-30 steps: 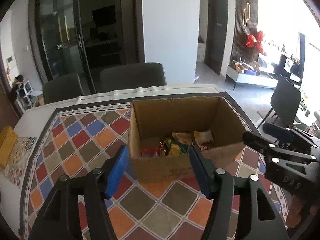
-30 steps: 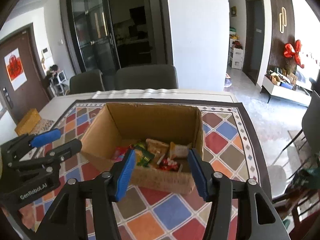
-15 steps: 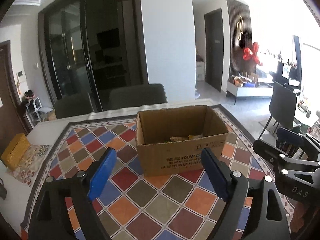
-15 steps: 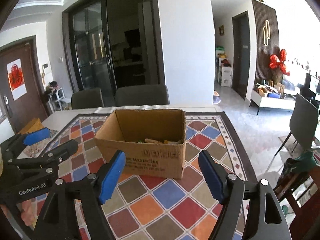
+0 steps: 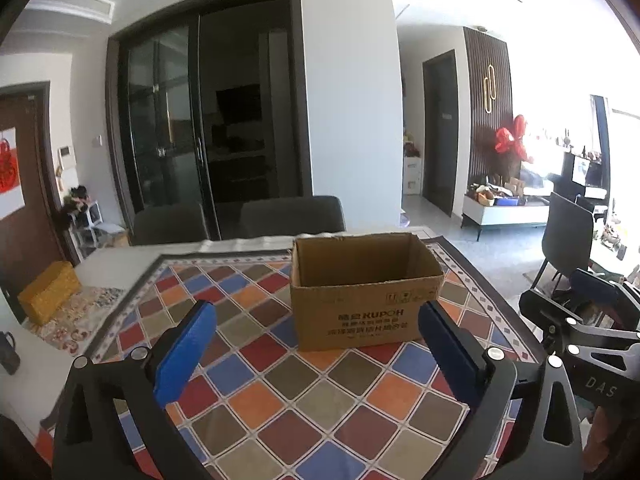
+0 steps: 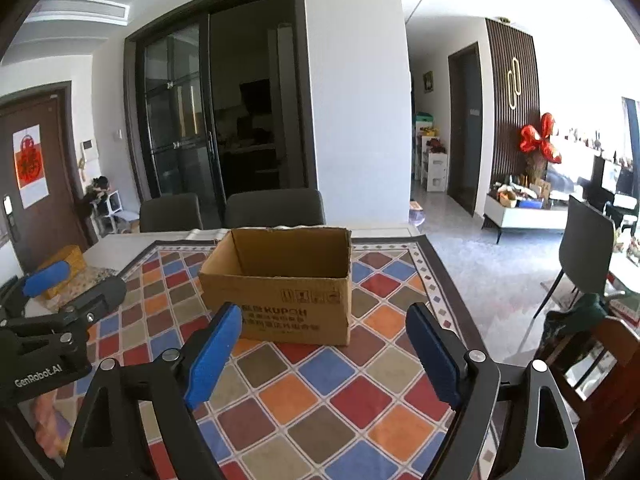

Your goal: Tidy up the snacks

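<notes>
Right, hovering with the left gripper (image 5: 316, 344) and right gripper (image 6: 324, 340) side by side over the near part of the checked tablecloth (image 5: 280, 400), both aimed at the cardboard box (image 5: 360, 312). Spread wide on both, blue pads (image 5: 186, 348) well apart, nothing clamped between. Same in the right wrist view: pads (image 6: 216, 344) parted, gap bare, box (image 6: 280, 304) straight ahead and near but not touched.

Standing upright mid-cloth, open at the top, printed side facing the cameras. Can't see into it from this low angle, only the inner back wall. No snacks showing anywhere on the cloth or the bare table (image 5: 120, 256); in the box or not, cannot tell. Off to the left, a yellow block (image 5: 50, 290) on a patterned mat, well apart from the box. Behind the table, two dark chairs (image 5: 292, 216).

Judging the step: either between picks or at the very end, with both tools free and held short of the box. Likely close to done if nothing loose is left, but not provable from here.

Next, probably: tilt up and look down into the box to check contents, or scan the table edges for leftovers. Calls for keeping both sets of tongs parted and clear of the box rim so as not to shove the light carton.
</notes>
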